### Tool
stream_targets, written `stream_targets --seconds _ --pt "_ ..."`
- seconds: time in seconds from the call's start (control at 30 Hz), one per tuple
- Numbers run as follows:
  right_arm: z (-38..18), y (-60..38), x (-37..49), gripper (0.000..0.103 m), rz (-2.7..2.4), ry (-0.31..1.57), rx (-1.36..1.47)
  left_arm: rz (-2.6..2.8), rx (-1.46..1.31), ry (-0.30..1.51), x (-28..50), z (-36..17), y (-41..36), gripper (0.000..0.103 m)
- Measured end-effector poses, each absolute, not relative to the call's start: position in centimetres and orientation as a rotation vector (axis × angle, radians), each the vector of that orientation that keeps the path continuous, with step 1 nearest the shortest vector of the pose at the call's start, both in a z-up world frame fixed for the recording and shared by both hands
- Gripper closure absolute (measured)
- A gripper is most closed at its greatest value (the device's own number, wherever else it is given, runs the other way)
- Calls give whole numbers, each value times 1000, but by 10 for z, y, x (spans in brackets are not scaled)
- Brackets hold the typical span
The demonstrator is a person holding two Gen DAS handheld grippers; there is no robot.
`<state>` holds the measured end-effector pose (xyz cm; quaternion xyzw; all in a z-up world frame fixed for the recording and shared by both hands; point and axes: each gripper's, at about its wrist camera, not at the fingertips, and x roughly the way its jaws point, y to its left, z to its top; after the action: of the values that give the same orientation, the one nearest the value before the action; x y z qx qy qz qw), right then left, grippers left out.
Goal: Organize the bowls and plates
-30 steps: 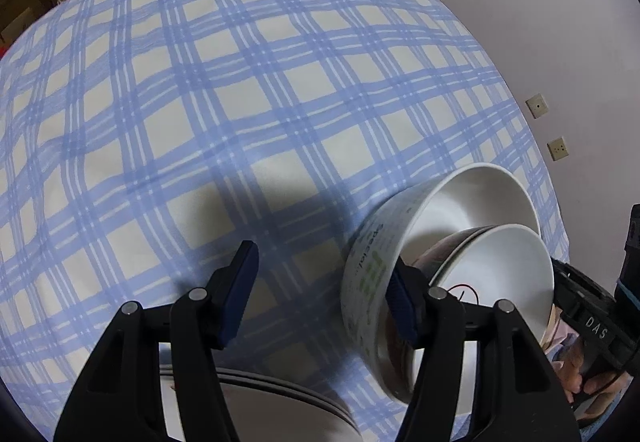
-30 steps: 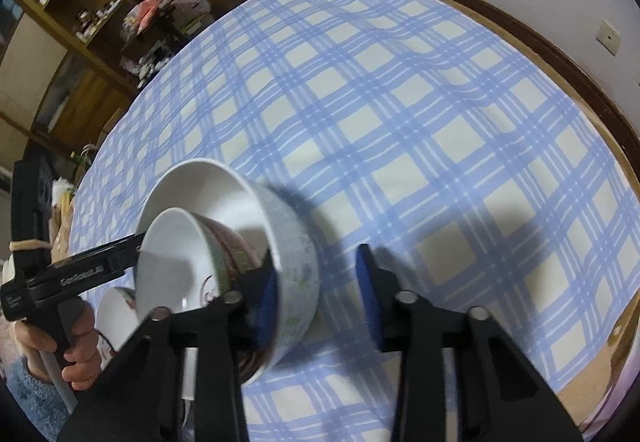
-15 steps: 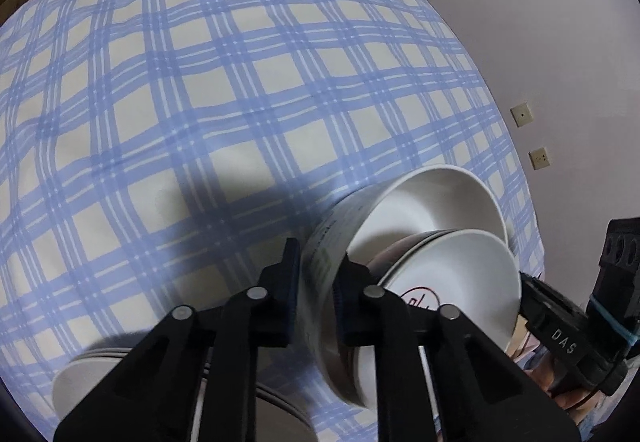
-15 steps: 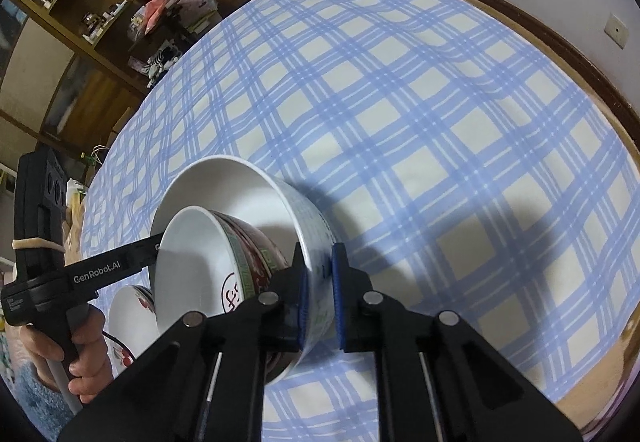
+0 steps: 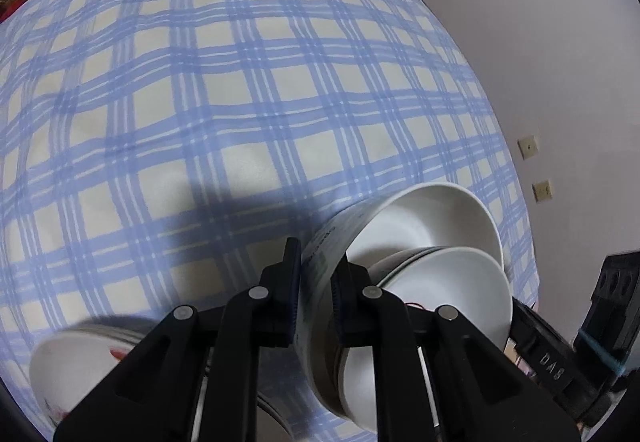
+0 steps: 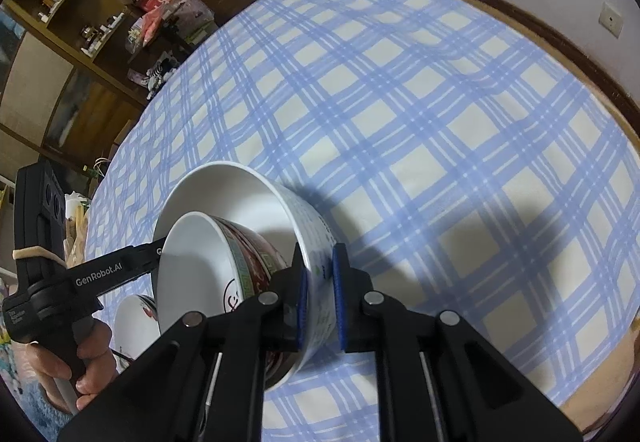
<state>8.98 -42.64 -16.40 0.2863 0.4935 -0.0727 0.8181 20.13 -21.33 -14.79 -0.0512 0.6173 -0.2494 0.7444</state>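
big bowl (image 5: 424, 217): tipped on its side over the cloth (image 5: 200, 101), near the table's edge; mouth faces the right of the left wrist view and the left of the right wrist view. its axis, base to mouth, lies roughly level, slanting a little upward.
small bowl (image 6: 192, 262): nested in the big bowl's mouth, tilted the same way, red band on its outer wall; white inside with a red mark low down.
left gripper (image 5: 314, 302): clenched on the big bowl's rim wall, one pad outside against the printed wall, one inside (blue pads pinch the ceramic between them).
right gripper (image 6: 320, 306): clamped on the opposite side of that same rim, wall sandwiched between its pads.
hand (image 6: 80, 374): wrapped round the left gripper's handle, lower left of the right wrist view.
plates (image 5: 80, 358): a stack, lower left of the left wrist view, blurred, partly behind the gripper arms.
third bowl (image 6: 134, 322): small, white with red, just beyond the nested pair in the right wrist view; whether it touches them, cannot tell.
change: a second ago both jaws stood apart, straddling the rim; half a second ago both had closed on it, and they stay so. the bowls keep the same tilt.
wall: two sockets (image 5: 536, 165) on the right of the left wrist view.
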Motion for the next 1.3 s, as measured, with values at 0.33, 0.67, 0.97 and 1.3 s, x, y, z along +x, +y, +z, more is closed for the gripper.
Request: stream_targets --seconds 0.33,0.67,0.97,1.3 --pt "-151 -420 82 91 -181 1035 597 -523 -18 1359 196 -134 -216 92" --pt "-147 -418 80 91 -199 1034 598 -526 4 1348 187 -125 -212 91" --pt "-137 -414 78 91 -193 1027 589 -514 -37 1361 182 -117 -201 90" --pt "-116 -407 72 90 -178 994 583 -506 -64 1328 173 -93 -185 90"
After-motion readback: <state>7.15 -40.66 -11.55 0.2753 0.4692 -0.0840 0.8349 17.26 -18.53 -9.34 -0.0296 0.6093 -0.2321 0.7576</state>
